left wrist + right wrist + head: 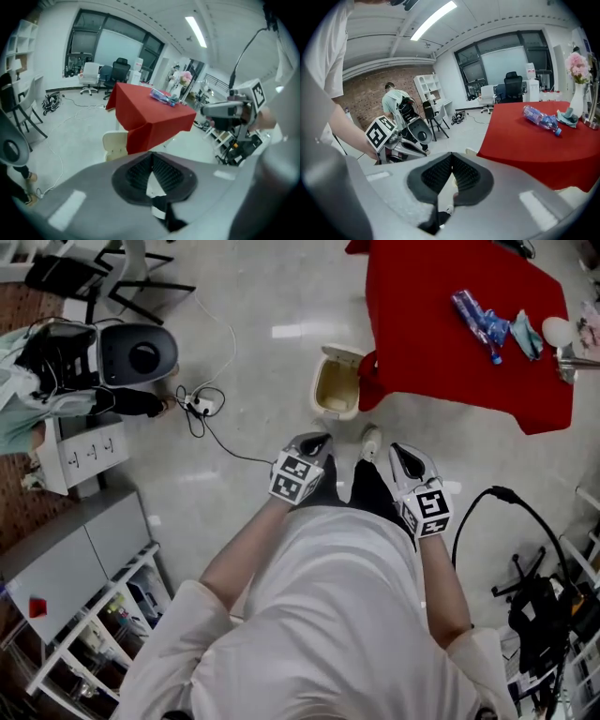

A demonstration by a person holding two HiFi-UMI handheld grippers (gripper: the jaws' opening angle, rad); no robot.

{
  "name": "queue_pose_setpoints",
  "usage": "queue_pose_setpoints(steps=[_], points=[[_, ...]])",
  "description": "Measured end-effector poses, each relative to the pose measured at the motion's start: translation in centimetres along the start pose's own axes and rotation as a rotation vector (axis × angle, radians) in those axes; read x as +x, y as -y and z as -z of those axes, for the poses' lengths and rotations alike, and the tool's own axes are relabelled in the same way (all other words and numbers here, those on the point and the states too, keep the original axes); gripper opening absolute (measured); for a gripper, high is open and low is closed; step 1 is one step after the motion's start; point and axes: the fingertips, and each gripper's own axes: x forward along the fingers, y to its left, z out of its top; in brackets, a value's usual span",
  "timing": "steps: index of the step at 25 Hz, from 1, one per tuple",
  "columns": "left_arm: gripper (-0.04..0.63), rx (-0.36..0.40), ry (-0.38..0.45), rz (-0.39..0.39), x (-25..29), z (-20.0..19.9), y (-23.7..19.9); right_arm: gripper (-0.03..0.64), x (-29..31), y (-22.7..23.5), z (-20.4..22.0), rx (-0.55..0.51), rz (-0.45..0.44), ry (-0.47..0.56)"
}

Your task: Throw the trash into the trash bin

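Trash (480, 322) Unpicked, Both Tongs Empty

Trash lay on the red worktop (422, 362): a crushed bottle (540, 118) with a teal wad (527, 334) just beside it. The left tongs (316, 442) and right tongs (405, 454) hung well short of the worktop, close to the person's body. Each was pinched fully together with nothing between the pads. The bin (335, 412) stood on the floor at the worktop's corner, its side seemingly touching the hanging cloth.

Several things could have gone wrong from there. The bottle looked slick and rounded, so a pinch off its middle would likely have squirted it away across the worktop. The wad looked soft, and a shallow grip might have shed it short of the bin. A throw from far off would probably have struck the hanging cloth and dropped to the floor. Reaching past the trash risked knocking the vase (580, 96) near the worktop's far edge.
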Motion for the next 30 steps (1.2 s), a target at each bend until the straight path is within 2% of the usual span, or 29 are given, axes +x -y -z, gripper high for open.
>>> queue_pose_setpoints(steps=[6,14,19,26,30], points=[[0.005,0.064,0.034,0.020,-2.7,-1.6,1.3,0.002,-1.4,-1.6,-0.3,-0.020,0.005,0.002],[0.005,0.078,0.092,0.036,-4.7,-3.0,2.0,0.002,-2.3,-2.6,-1.6,-0.036,0.028,0.017],[0.005,0.097,0.078,0.053,-5.1,-2.7,1.8,0.002,-2.2,-2.9,-2.4,-0.037,0.051,0.029],[0.005,0.139,0.087,0.101,-5.6,-3.1,1.7,0.002,-1.7,-3.9,-2.8,-0.040,0.090,0.027],[0.005,0.152,0.098,0.160,-6.5,-3.3,1.6,0.002,-1.4,-4.8,-3.2,-0.041,0.128,0.040]])
